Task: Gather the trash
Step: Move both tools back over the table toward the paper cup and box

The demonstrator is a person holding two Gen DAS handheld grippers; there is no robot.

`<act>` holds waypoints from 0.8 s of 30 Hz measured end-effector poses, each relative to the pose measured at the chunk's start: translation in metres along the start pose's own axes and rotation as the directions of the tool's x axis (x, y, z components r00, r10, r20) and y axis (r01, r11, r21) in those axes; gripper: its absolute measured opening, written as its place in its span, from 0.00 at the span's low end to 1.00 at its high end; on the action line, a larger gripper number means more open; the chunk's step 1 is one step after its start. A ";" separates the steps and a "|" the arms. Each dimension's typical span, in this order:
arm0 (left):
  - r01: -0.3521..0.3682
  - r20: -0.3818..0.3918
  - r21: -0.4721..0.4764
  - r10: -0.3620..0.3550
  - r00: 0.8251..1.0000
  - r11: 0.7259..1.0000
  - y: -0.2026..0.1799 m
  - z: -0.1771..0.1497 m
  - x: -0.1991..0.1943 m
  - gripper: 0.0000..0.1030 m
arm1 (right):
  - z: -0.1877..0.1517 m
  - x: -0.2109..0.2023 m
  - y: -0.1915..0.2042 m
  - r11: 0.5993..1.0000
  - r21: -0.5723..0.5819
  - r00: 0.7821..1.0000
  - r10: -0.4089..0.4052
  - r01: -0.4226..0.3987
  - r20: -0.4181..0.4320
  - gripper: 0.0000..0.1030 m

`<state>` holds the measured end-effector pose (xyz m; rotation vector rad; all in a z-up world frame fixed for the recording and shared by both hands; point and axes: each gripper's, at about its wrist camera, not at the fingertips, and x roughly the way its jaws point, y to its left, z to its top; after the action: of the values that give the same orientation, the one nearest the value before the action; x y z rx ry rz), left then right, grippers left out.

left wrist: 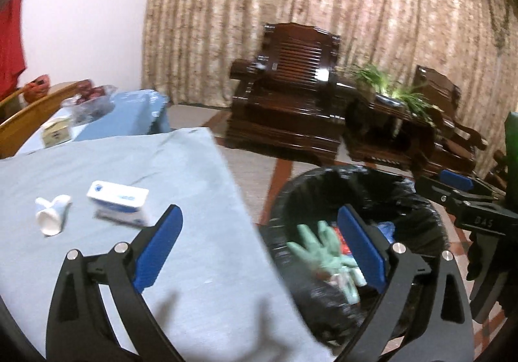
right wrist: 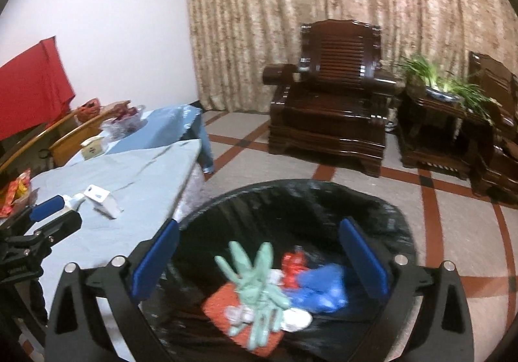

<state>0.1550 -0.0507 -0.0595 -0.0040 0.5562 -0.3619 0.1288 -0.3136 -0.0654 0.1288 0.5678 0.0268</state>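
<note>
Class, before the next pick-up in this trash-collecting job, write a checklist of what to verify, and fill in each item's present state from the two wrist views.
1. Left gripper open, nothing between its fingers: ok.
2. Right gripper open and empty over the bin: ok.
3. Green glove lies inside the bin, not hanging on its rim: ok.
4. Table free of trash: not ok; a white box and a small white piece remain on the blue cloth.
5. Path from left gripper to the box unobstructed: ok.
6. Whether the white piece is a cup or a crumpled wrapper: cannot tell; blurred.
</note>
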 end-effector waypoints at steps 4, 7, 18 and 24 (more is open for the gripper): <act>-0.065 0.004 -0.029 0.065 0.998 0.997 0.032 -0.004 -0.015 0.91 | 0.002 0.011 0.031 0.998 -0.035 0.999 0.052 -0.052 -0.006 0.94; -0.113 0.006 -0.041 0.113 0.994 0.993 0.054 -0.007 -0.025 0.91 | 0.004 0.019 0.056 0.994 -0.063 0.996 0.088 -0.089 -0.007 0.94; -0.255 -0.011 -0.100 0.256 0.967 0.962 0.136 -0.018 -0.044 0.91 | 0.013 0.065 0.138 0.968 -0.141 0.979 0.203 -0.205 -0.035 0.94; -0.318 -0.040 -0.131 0.316 0.948 0.939 0.178 -0.022 -0.035 0.91 | 0.011 0.098 0.179 0.951 -0.182 0.968 0.241 -0.250 -0.070 0.94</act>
<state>0.1752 0.1298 -0.0777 -0.0421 0.5878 -0.0086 0.2195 -0.1316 -0.0853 0.0128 0.5906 0.3268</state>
